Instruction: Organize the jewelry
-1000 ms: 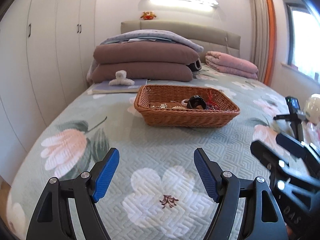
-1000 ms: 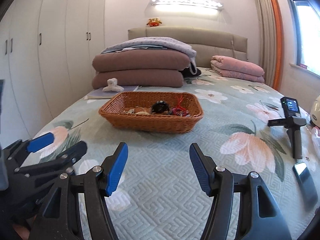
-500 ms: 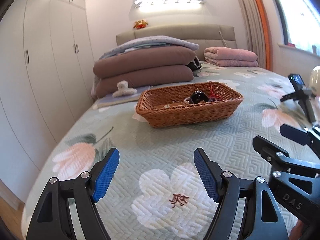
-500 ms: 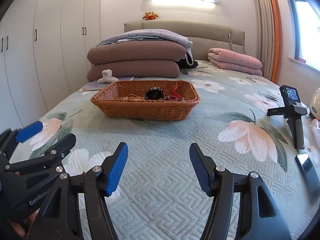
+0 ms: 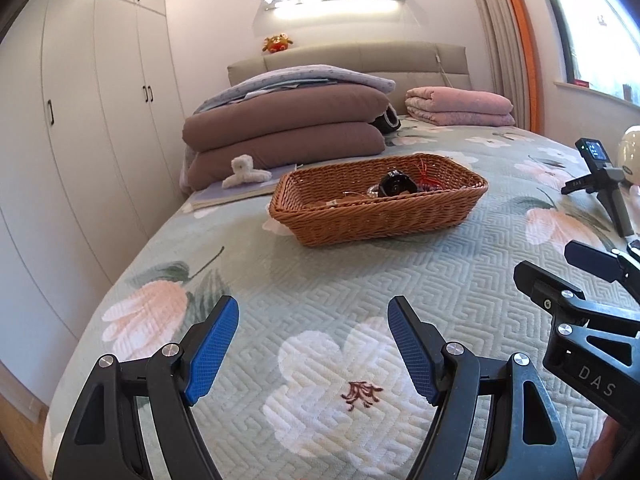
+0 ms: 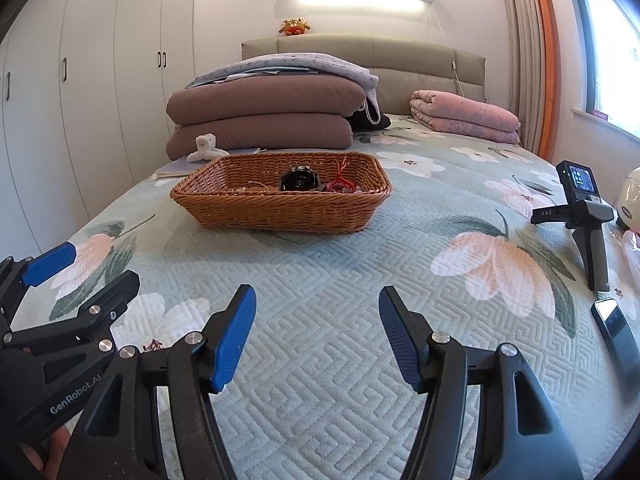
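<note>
A brown wicker basket sits on the flowered bedspread ahead of both grippers. Inside lie a black watch, a red tasselled piece and some small pale jewelry. My left gripper is open and empty, low over the bed, well short of the basket. My right gripper is open and empty, beside it on the right. Each gripper shows at the edge of the other's view.
Folded brown quilts and a pink blanket are stacked at the headboard. A white hair claw lies on a flat pad left of the basket. A small tripod device and a phone lie on the right. Wardrobes line the left wall.
Both grippers have tilted and shifted a little, so the basket sits at a slightly different spot in each view. Both jaws stay open and empty.
</note>
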A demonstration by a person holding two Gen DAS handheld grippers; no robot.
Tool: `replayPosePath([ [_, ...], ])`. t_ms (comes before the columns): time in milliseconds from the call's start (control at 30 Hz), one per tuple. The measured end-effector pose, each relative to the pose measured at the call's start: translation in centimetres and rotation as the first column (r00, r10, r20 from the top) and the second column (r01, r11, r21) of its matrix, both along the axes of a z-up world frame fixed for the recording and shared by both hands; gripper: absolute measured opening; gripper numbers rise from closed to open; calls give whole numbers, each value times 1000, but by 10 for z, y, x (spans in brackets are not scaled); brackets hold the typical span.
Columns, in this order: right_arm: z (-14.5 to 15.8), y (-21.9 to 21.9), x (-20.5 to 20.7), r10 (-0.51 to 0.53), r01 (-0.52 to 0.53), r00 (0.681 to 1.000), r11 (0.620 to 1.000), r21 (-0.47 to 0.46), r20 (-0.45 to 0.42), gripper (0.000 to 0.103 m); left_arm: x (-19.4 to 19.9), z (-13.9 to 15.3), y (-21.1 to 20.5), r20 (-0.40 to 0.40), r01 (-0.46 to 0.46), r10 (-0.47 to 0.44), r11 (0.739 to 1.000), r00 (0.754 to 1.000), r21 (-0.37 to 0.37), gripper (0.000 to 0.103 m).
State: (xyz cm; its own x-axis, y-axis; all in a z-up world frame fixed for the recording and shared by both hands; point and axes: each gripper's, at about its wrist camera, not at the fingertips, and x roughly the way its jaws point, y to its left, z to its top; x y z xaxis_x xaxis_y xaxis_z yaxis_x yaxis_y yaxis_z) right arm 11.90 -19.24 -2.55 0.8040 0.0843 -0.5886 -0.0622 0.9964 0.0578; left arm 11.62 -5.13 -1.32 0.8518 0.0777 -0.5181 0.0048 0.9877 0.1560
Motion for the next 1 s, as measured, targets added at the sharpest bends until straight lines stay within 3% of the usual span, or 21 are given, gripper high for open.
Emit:
replayPosePath([
  [233,-1,-3,1,-5,5,1000,1000,15,-8,66,3,-4,5,-34,5,-6,999,999,-42,78],
  [1000,-8,-5,4,-5,6,999,1000,20,-31,66,5,-5,8,-51,-9,6,998,999,-65,78],
])
